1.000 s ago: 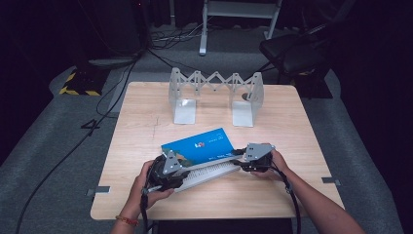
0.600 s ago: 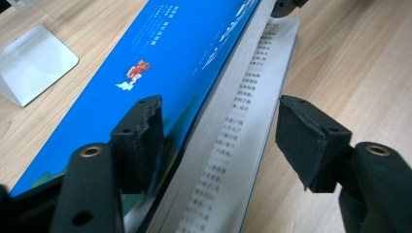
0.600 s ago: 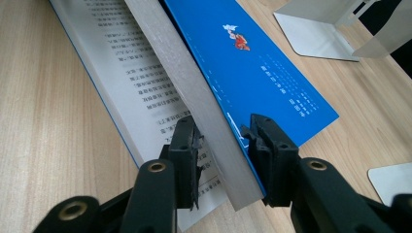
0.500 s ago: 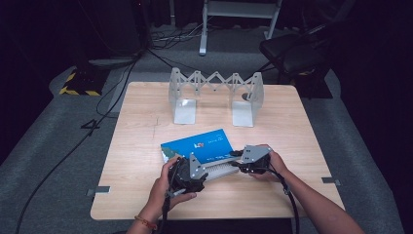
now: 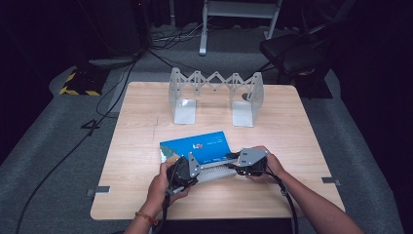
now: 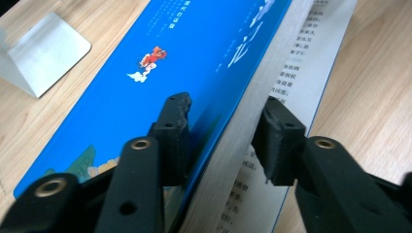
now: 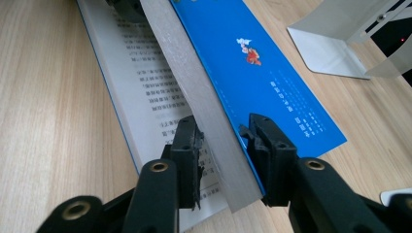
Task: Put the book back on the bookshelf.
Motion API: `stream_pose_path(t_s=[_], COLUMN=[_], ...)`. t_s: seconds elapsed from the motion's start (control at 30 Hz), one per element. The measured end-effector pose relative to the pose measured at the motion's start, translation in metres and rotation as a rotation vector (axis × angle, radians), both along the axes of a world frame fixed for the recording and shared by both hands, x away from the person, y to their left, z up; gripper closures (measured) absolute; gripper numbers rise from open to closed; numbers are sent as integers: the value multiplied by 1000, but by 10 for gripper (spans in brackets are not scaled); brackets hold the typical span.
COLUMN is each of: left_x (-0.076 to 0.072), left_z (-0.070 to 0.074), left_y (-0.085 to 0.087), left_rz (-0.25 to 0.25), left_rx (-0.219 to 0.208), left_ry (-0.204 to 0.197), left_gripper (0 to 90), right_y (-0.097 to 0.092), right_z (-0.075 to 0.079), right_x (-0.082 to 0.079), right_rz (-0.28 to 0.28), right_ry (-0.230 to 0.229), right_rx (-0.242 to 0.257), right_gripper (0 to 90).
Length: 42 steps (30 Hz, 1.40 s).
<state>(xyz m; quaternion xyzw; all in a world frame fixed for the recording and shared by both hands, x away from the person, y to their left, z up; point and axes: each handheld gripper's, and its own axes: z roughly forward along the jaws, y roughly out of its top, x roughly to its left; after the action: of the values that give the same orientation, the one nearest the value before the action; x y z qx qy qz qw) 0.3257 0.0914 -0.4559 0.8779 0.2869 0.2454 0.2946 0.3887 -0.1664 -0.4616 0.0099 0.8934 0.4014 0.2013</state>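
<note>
On the wooden table (image 5: 146, 126) lies a blue book (image 5: 197, 146), near my edge, in front of the metal book rack (image 5: 214, 92). I hold it from both ends. My left gripper (image 6: 223, 131) has its jaws around the block of pages: one jaw lies on the blue cover, the other on the page edges, above an open printed page (image 6: 296, 73). My right gripper (image 7: 221, 136) grasps the same page block at the other end, one jaw on each side. The cover and pages are lifted a little, while the bottom page lies flat on the table.
</note>
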Motion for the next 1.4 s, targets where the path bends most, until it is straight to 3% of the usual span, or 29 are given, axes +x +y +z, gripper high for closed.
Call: stream_pose_path(t_s=[0.1,0.17,0.23,0.3,0.37,0.43,0.53,0.6,0.63,0.73,0.83,1.03,1.1,1.2,1.27,1.4], left_x=[2,4,6,7,7,6,8,8,8,7,7,5,5,6,5,5], left_z=[0,2,3,3,3,3,2,2,2,1,0,1,1,0,0,-1], left_y=[7,14,21,23,26,28,31,32,32,31,33,27,23,8,3,-1], left_rz=[-23,-25,-38,-46,-50,-50,-58,-67,-65,-62,-62,-44,-39,-10,-17,19], left_rx=[-25,-62,-82,-83,-89,-91,-92,-94,-98,-89,-95,-111,-110,-61,-60,-47], left_ry=[17,26,31,35,33,34,39,42,41,43,48,37,43,27,24,2], left_gripper=[635,643,651,652,653,656,657,658,658,656,650,584,507,444,387,397], right_y=[-3,-8,-14,-16,-13,-9,-7,-7,-6,-5,-2,2,2,6,7,8], right_z=[-2,-4,-5,-5,0,3,2,0,0,0,-1,4,4,7,8,9], right_x=[5,14,26,28,32,33,35,37,37,35,33,27,26,18,16,12], right_rz=[8,-24,-34,-22,32,33,28,39,67,104,130,120,123,115,107,86], right_ry=[34,51,81,76,48,41,65,82,104,125,108,81,77,58,56,63], right_rx=[50,66,68,66,28,38,61,75,98,125,99,76,72,59,59,60], right_gripper=[570,527,585,629,624,496,466,486,569,606,631,660,664,672,671,672])
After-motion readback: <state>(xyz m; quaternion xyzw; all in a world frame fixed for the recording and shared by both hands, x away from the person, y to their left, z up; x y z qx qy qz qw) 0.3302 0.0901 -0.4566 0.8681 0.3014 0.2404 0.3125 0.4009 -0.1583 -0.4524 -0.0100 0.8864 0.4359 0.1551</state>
